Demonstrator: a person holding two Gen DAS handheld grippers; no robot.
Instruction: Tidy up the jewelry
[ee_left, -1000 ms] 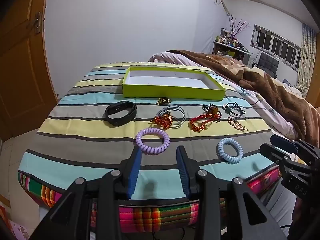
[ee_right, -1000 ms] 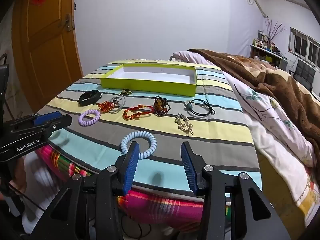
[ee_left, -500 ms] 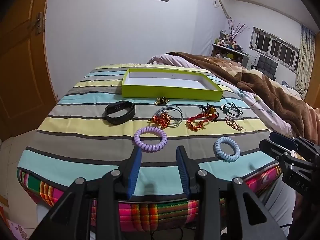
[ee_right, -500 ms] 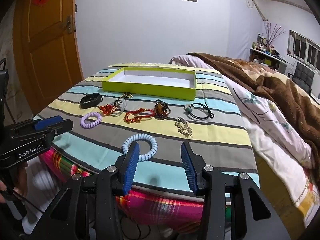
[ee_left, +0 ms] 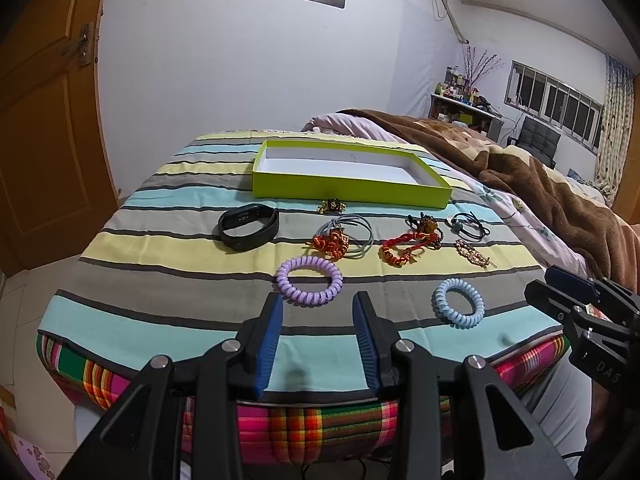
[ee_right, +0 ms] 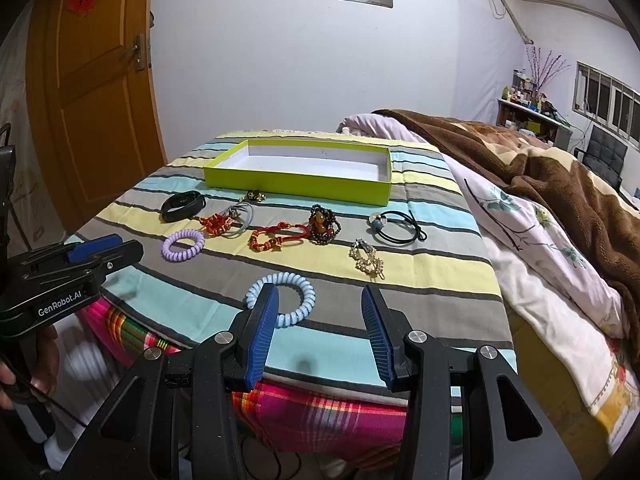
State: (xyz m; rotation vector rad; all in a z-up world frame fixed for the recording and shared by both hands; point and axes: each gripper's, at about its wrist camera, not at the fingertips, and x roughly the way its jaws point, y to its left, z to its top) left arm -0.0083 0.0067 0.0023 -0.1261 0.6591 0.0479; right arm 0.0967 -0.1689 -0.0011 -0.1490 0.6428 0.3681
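Several pieces of jewelry lie on a striped cloth in front of an empty lime-green tray (ee_left: pixel 348 190) (ee_right: pixel 296 182). A purple spiral band (ee_left: pixel 310 284) (ee_right: pixel 183 245) lies just beyond my left gripper (ee_left: pixel 318 308), which is open and empty. A light blue spiral band (ee_left: pixel 459 303) (ee_right: pixel 294 300) lies partly behind the left finger of my right gripper (ee_right: pixel 319 300), which is open and empty. Farther back lie a black wristband (ee_left: pixel 248 226), red knotted bracelets (ee_left: pixel 402 250), a dark bead bracelet (ee_right: pixel 323 224), a black hair tie (ee_right: pixel 396 226) and a pearl clip (ee_right: pixel 367 261).
The striped cloth (ee_left: pixel 160 264) covers the bed's end, with a plaid cover (ee_right: pixel 320 416) hanging below its front edge. A brown blanket (ee_right: pixel 560 184) lies to the right. An orange door (ee_right: pixel 92 100) stands at the left. The other gripper shows at each view's edge.
Both grippers have drawn slightly closer to the bed; the spiral bands now sit nearer the fingertips. Nothing was grasped and the jewelry has not moved.
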